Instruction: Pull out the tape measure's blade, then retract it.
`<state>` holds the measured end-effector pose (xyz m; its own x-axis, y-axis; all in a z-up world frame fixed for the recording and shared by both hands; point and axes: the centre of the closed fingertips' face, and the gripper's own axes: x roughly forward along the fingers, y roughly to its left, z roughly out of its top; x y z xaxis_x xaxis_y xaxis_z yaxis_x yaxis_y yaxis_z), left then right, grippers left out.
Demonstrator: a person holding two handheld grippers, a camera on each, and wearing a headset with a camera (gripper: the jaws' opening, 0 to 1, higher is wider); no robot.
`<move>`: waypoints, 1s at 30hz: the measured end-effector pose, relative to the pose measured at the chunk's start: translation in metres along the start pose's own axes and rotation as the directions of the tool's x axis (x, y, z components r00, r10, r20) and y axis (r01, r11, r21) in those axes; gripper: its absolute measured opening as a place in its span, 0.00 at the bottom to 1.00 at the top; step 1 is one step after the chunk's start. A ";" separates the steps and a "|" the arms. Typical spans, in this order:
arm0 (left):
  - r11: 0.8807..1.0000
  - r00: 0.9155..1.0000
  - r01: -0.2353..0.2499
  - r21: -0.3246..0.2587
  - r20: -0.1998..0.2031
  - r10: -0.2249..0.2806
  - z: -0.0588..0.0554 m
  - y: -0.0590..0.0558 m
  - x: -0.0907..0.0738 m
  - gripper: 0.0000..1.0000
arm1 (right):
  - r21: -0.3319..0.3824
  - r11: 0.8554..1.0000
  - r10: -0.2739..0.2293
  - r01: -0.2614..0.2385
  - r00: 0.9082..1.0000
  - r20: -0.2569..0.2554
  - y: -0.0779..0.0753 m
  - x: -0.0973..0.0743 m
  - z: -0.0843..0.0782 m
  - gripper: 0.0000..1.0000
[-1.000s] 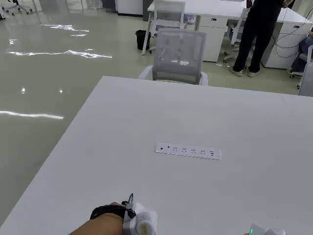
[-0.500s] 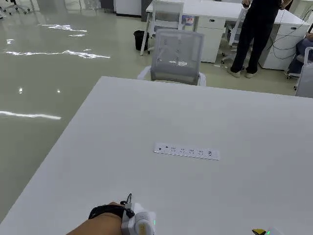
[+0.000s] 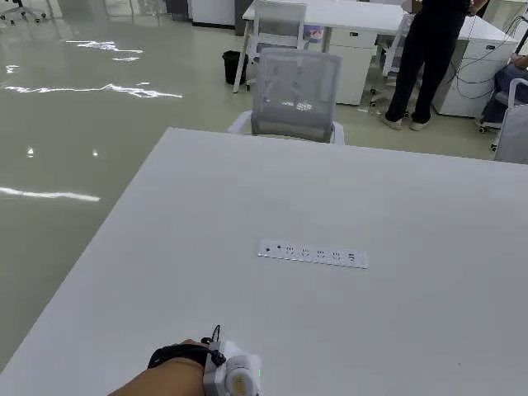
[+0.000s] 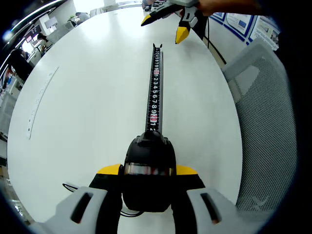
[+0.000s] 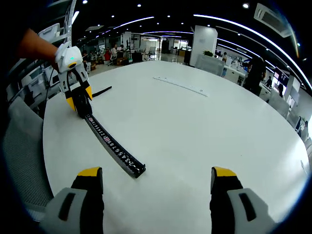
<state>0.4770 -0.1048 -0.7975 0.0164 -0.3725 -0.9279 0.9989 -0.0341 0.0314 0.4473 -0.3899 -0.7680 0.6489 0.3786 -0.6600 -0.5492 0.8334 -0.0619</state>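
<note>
A black tape measure sits gripped between the yellow-tipped jaws of my left gripper, which is shut on its case. Its blade lies stretched flat across the white table, with its hook end far out. Beyond the hook hovers my right gripper, open and off the blade. In the right gripper view the blade's end rests just ahead of my open right gripper; the left gripper holds the case at the far left. My left hand and the left gripper's white housing sit at the head view's bottom edge.
A white power strip lies mid-table. A grey mesh chair stands at the far table edge, and a person stands by other desks beyond. Another mesh chair is beside the table near the grippers.
The right gripper's top has slid off the bottom edge of the head view, toward me. The left hand has stayed where it was; the head camera shifted slightly.
</note>
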 end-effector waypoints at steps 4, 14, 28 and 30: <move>1.000 1.000 -0.005 0.002 0.000 0.005 0.000 0.000 0.000 0.35 | 0.035 0.999 -0.010 0.010 1.000 0.011 0.001 -0.006 -0.003 0.93; 1.000 1.000 -0.020 -0.001 0.008 0.020 0.000 0.001 0.000 0.35 | 0.050 0.998 -0.034 0.034 0.999 0.002 0.014 -0.022 -0.021 0.93; 1.000 1.000 0.007 0.012 0.000 -0.007 0.000 0.001 0.000 0.35 | 0.129 0.990 -0.071 0.065 0.997 0.043 0.023 -0.054 -0.028 0.94; 1.000 1.000 0.011 0.010 0.004 -0.011 0.000 0.002 0.000 0.36 | 0.132 0.989 -0.067 0.062 0.997 0.038 0.026 -0.054 -0.031 0.94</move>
<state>0.4790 -0.1051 -0.7974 0.0049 -0.3757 -0.9267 0.9986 -0.0475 0.0246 0.3821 -0.4014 -0.7576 0.7040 0.3369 -0.6252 -0.4338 0.9010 -0.0029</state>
